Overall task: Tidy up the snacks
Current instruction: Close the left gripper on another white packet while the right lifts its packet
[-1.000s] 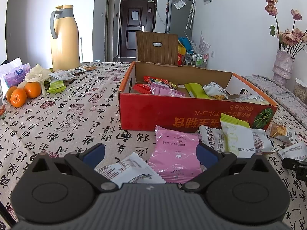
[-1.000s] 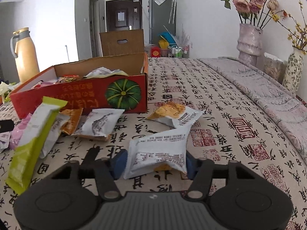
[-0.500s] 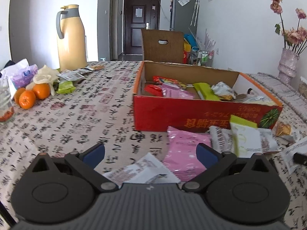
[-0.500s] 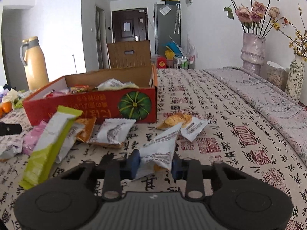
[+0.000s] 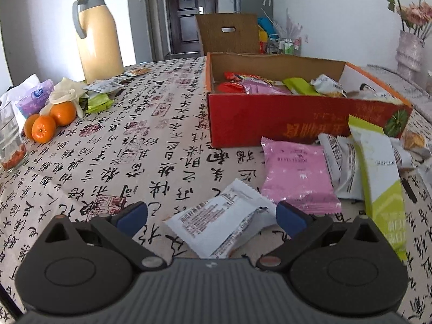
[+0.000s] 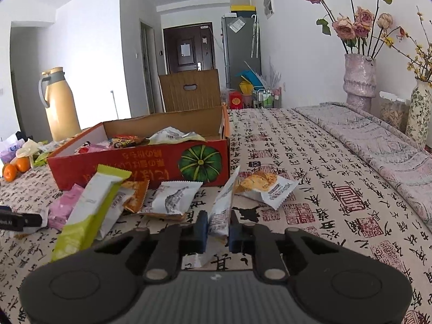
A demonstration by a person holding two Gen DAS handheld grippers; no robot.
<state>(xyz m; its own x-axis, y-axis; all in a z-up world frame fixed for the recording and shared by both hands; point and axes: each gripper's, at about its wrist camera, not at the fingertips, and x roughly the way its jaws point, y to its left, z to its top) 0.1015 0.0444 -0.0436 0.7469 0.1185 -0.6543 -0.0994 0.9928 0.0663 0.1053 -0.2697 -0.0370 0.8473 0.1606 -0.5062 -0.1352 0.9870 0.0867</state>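
A red cardboard box (image 5: 297, 118) (image 6: 140, 170) holding several snack packets stands on the calligraphy tablecloth. My right gripper (image 6: 218, 226) is shut on a white snack packet (image 6: 222, 205), which stands on edge, squeezed between the blue pads. My left gripper (image 5: 210, 213) is open, its blue pads on either side of a flat white packet (image 5: 221, 224) lying on the cloth without touching it. A pink packet (image 5: 297, 172), a green-and-white bar (image 5: 378, 178) (image 6: 89, 208) and more white packets (image 6: 172, 197) lie in front of the box.
A yellow thermos (image 5: 98, 35) stands at the far left with oranges (image 5: 50, 121), a glass (image 5: 10, 137) and small wrappers. A packet with a biscuit picture (image 6: 267, 186) lies right of the box. Flower vases (image 6: 360, 78) and a folded grey cloth (image 6: 378, 140) line the right side.
My right gripper has closed from wide open onto the white packet, folding it upright and lifting it slightly. The left wrist view has swung left; its jaws stay open over the flat white packet.
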